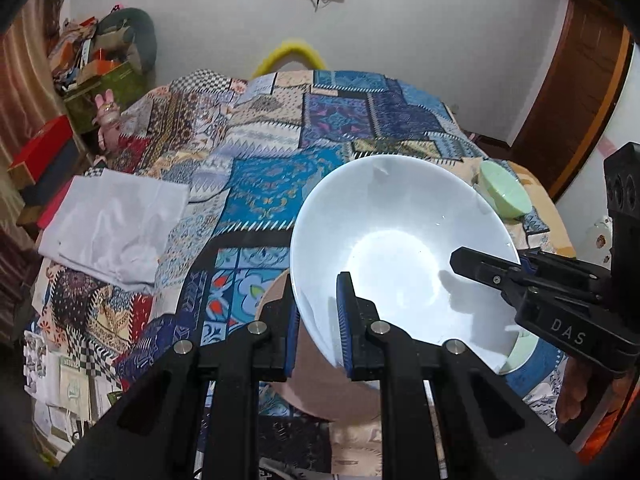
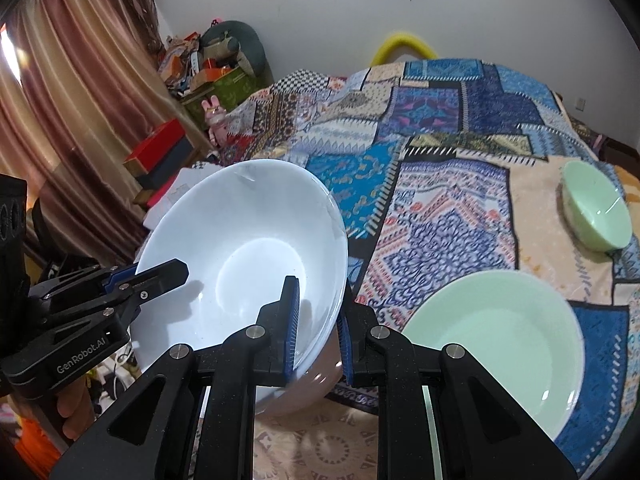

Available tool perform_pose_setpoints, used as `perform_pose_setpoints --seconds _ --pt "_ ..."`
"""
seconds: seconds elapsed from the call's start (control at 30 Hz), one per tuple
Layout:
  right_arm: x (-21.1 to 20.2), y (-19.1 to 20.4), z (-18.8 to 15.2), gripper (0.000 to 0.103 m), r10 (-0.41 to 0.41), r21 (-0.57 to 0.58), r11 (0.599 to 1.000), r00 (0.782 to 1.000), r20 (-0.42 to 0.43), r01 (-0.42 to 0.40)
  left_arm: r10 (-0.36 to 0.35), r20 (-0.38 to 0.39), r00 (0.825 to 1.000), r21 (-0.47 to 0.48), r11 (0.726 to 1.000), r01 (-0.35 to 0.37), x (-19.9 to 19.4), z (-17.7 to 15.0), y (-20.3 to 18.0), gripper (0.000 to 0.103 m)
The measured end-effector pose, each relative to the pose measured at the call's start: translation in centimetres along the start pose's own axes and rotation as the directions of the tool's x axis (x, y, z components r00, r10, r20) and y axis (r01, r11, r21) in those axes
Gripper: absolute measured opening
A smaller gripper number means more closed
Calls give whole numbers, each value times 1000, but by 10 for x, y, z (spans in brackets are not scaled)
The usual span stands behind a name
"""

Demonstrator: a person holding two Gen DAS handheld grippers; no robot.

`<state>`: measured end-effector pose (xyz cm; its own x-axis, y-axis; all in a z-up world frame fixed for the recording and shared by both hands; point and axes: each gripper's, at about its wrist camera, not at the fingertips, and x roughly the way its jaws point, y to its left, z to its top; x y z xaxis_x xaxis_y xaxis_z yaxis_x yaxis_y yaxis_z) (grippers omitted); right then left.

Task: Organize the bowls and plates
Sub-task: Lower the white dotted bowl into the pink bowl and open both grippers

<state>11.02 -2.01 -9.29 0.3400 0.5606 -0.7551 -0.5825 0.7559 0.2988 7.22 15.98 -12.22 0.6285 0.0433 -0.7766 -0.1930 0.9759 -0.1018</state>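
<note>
A large white bowl (image 1: 400, 248) is held tilted above the patterned bedspread. My left gripper (image 1: 318, 320) is shut on its left rim, and my right gripper (image 2: 316, 328) is shut on its right rim (image 2: 248, 248). Each gripper shows in the other's view, right (image 1: 520, 276) and left (image 2: 132, 280). A pinkish plate (image 1: 320, 396) lies under the bowl. A pale green plate (image 2: 500, 340) lies to the right, and a small green bowl (image 2: 596, 208) sits farther right; that bowl also shows in the left wrist view (image 1: 504, 192).
A folded white cloth (image 1: 116, 224) lies on the bed's left side. Boxes and clutter (image 2: 168, 152) stand beside the bed by the curtain (image 2: 60, 120). A yellow ring (image 2: 400, 48) sits at the bed's far end by the wall.
</note>
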Motion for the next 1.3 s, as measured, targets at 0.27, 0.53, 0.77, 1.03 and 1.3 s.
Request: perform_pose_setpoints --seconds 0.27,0.53,0.77,1.03,1.3 --pt "24 5 -19 16 13 22 1000 998 -60 -12 24 -37 999 -6 1000 -25 18 -22 14 17" --pt "39 5 -32 17 19 50 999 994 -109 -13 -29 -110 994 -75 997 20 40 -37 31 17" --pt "48 3 -36 17 19 50 999 991 -129 -12 -2 -124 992 -62 998 -6 50 -44 31 17" --pt "55 5 -38 17 6 34 999 990 -141 -2 -20 -138 990 -80 997 9 58 -45 38 17" --pt "52 8 -38 20 -34 -13 999 990 -135 32 -20 -146 989 -73 997 10 62 -44 39 15"
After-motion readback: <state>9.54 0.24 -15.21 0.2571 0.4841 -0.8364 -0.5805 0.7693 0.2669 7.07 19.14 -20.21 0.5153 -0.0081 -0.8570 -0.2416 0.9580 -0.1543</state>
